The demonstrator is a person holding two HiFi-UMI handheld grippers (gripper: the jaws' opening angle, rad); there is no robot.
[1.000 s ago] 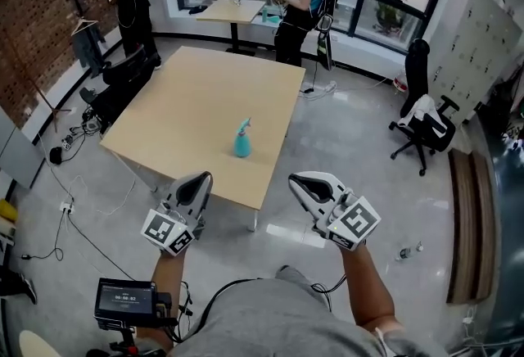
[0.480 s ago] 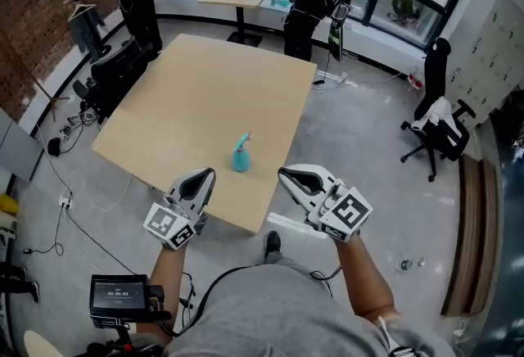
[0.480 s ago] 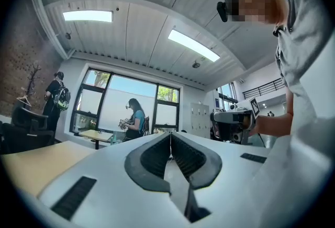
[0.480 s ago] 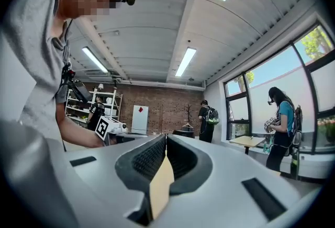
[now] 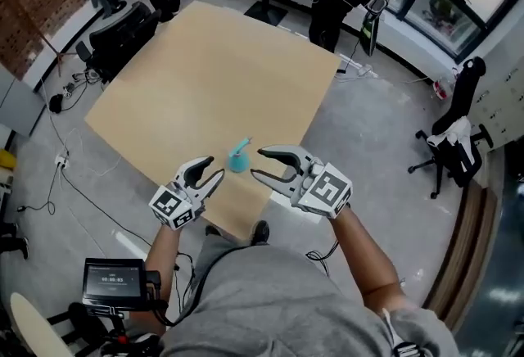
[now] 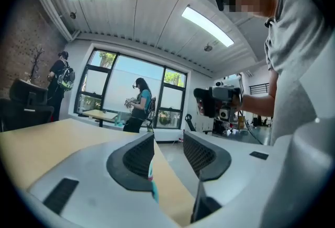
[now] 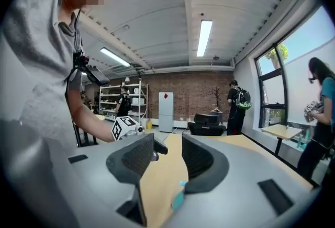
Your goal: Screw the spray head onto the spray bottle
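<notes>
Progress nil: teal plastic spray bottle [image 5: 237, 160], spray head [image 5: 243, 144] seemingly atop, stands untouched near lower edge of light wooden tabletop [image 5: 205, 77], frame centre. Flanking it, left tool [image 5: 212, 169] and right tool [image 5: 257, 164], jaws just opening, nothing between. Gripping, screwing remain.

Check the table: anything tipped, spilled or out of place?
Nothing stands out. The teal spray bottle stands upright on the table, close to its near edge, with no spill visible around it.

Pale wood, matt and smooth, for the table [image 5: 205, 77]; teal plastic for the spray bottle [image 5: 238, 157]; smooth light-grey plastic, dark ribbed pads [image 6: 138, 155], on left gripper [image 5: 210, 169] and right gripper [image 5: 258, 164]
</notes>
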